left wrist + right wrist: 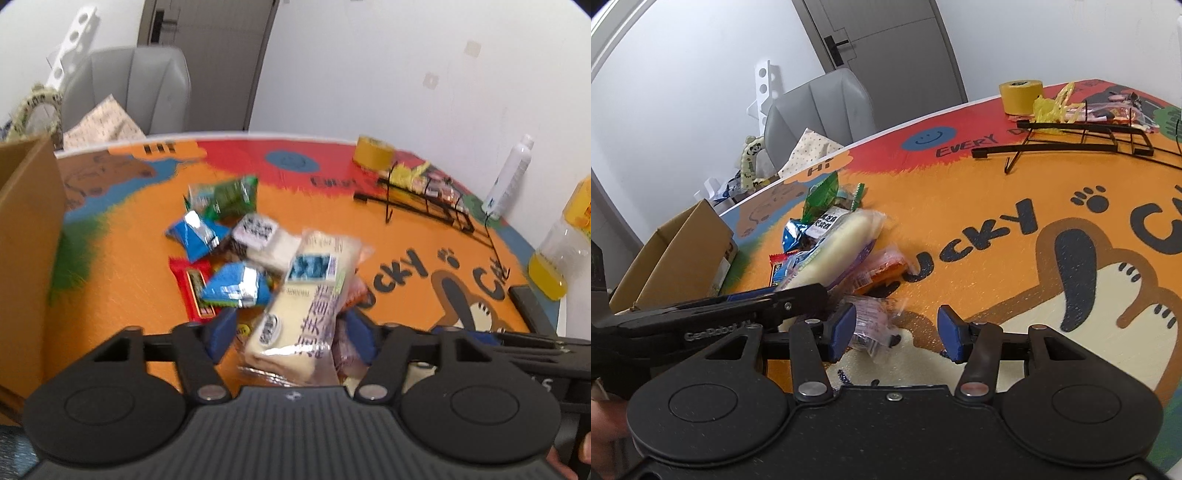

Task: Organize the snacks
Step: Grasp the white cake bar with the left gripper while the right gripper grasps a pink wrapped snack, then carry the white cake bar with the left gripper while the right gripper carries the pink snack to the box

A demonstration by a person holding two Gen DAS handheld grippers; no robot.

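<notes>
A long cream bread package (299, 295) lies on the pile of snacks on the orange cartoon mat (122, 258). Its near end sits between the blue pads of my left gripper (293, 336). A strip of mat shows beside the left pad, so the jaws stand open around it. In the right wrist view one of the left gripper's fingers (798, 299) lies along the bread package (842, 240). My right gripper (897, 332) is open, with a pinkish clear packet (871, 321) against its left pad and the right pad apart from it.
Green (229, 195), blue (195, 232) and red (192, 288) packets lie just beyond the bread. A black wire rack (1082, 136) holding snacks and a yellow tape roll (1021, 96) stand at the far right. A cardboard box (26, 240) is on the left, with bottles (557, 254) at the right edge.
</notes>
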